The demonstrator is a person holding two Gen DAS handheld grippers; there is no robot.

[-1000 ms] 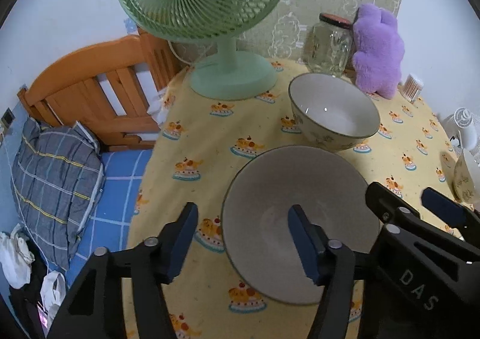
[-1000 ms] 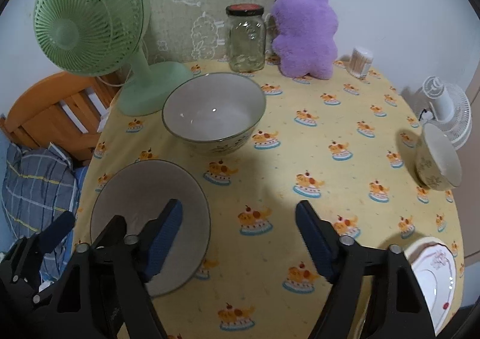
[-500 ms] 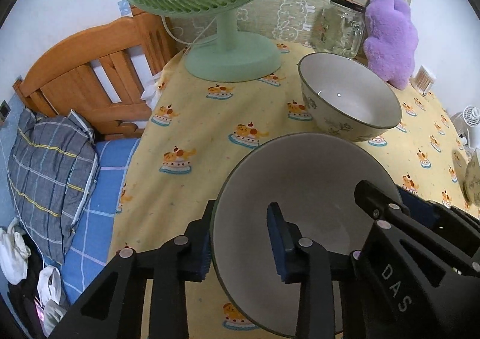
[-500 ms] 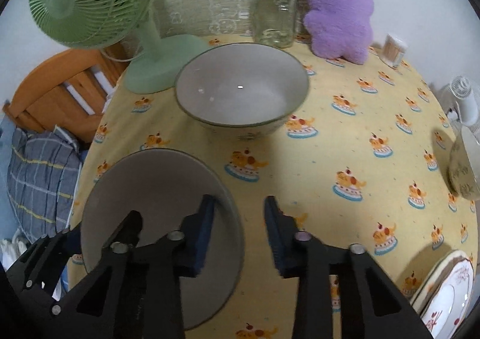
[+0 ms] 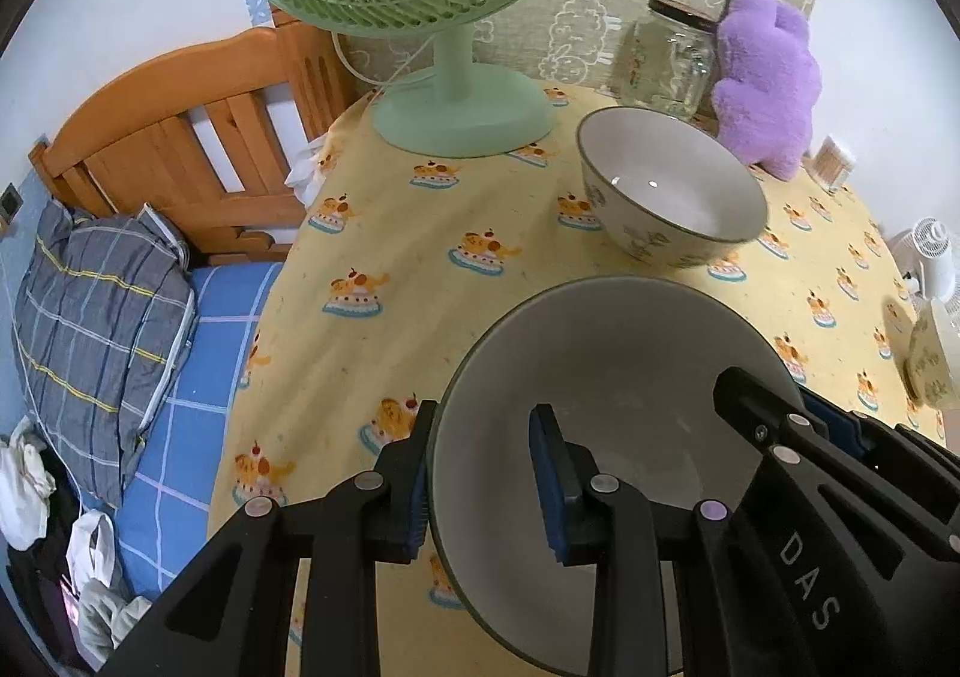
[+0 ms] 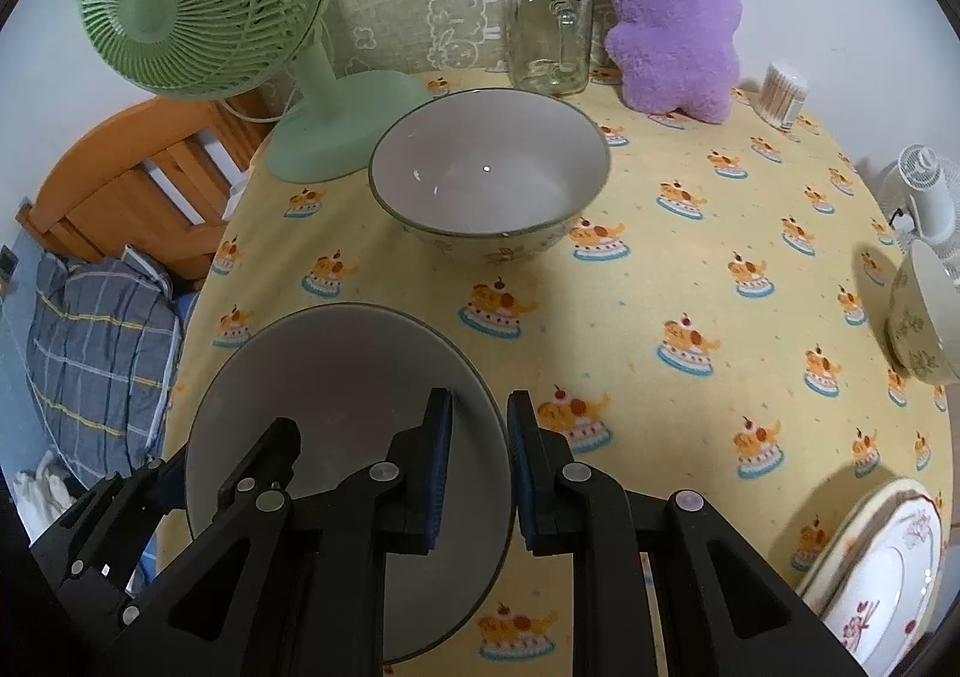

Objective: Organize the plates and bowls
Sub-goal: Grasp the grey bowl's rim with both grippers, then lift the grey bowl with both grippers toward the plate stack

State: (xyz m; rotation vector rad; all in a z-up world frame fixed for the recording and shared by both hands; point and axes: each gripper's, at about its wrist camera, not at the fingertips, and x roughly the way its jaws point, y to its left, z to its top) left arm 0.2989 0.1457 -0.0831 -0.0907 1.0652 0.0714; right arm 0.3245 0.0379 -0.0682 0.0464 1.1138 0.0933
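both my grippers have closed in since a second ago, when their jaws stood wide. my left gripper (image 5: 483, 479) now pinches the near left rim of the grey bowl (image 5: 618, 377), my right gripper (image 6: 480, 461) its right rim, one finger inside and one outside. i judge the bowl barely lifted, low over the yellow tablecloth (image 6: 690, 269). nothing looks stacked yet: the patterned bowl (image 6: 489, 176) sits just beyond, a small bowl (image 6: 921, 317) and a floral plate (image 6: 882, 575) wait well apart at right.

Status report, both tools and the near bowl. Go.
Left tool and right tool both shut on near bowl, opposite rims. Far bowl ahead, apart. Fan and jar behind it.
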